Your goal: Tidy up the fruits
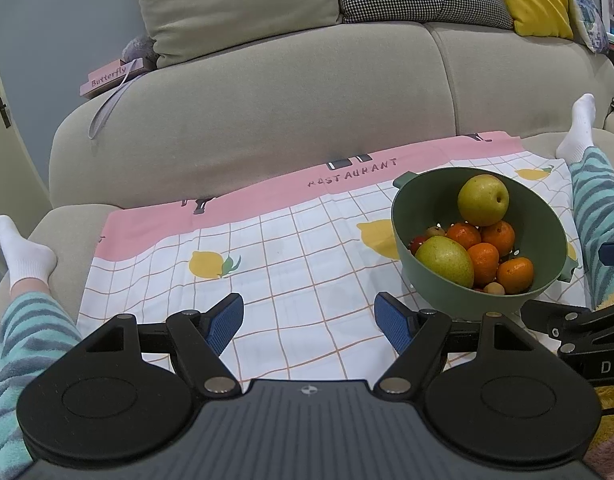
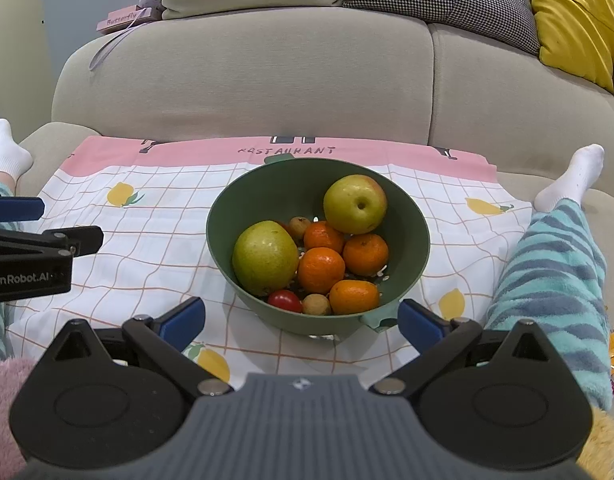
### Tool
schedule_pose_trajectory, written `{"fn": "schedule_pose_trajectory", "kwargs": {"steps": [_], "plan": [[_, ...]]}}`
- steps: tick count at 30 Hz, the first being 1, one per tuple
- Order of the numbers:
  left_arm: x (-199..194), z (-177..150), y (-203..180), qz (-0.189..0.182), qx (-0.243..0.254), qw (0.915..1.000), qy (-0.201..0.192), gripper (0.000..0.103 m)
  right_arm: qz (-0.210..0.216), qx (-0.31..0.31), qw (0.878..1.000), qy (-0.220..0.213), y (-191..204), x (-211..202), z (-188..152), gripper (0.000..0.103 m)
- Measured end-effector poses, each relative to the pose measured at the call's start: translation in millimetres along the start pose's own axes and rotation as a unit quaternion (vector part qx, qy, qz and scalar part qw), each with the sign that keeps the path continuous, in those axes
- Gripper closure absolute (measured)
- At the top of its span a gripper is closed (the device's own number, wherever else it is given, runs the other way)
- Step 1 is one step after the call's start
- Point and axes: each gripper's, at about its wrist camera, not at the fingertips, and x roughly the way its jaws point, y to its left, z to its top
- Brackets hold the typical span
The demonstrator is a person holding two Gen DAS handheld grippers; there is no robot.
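A green bowl [image 2: 267, 192] stands on a checked lemon-print cloth [image 2: 147, 248]. It holds two yellow-green pears [image 2: 265, 258], several oranges [image 2: 321, 270], a red cherry tomato [image 2: 283, 301] and small brown fruits [image 2: 316, 304]. My right gripper [image 2: 301, 318] is open and empty, just in front of the bowl's near rim. My left gripper [image 1: 309, 318] is open and empty over the cloth, left of the bowl [image 1: 419, 216]. The left gripper also shows at the left edge of the right wrist view [image 2: 15, 210].
The cloth lies on a beige sofa seat [image 1: 247, 128] with cushions behind. The person's legs in striped pyjamas [image 2: 555, 248] and white socks [image 1: 23, 256] flank the cloth on both sides. A pink "Butterfly" box [image 1: 111, 78] sits on the sofa back.
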Motion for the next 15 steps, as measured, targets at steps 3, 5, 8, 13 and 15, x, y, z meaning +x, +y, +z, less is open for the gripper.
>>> {"fn": "schedule_pose_trajectory", "kwargs": {"steps": [3,5,8,13,15], "plan": [[-0.1,0.0,0.1,0.0,0.0,1.0,0.0,0.016,0.0,0.0,1.0,0.0,0.1,0.3,0.1,0.004],[0.0,0.6,0.2,0.0,-0.001,1.0,0.0,0.016,0.0,0.0,1.0,0.0,0.1,0.3,0.1,0.004],[-1.4,1.9,1.3,0.0,-0.004,1.0,-0.002,0.016,0.0,0.0,1.0,0.0,0.2,0.4,0.2,0.004],[-2.7,1.8,1.1,-0.003,-0.011,0.9999,-0.005,0.016,0.0,-0.001,1.0,0.002,-0.1,1.4,-0.9,0.004],[-2.6,1.8,0.9,-0.003,-0.014,0.9999,-0.004,0.016,0.0,-0.001,1.0,0.003,-0.2,2.0,-1.8,0.004]]}}
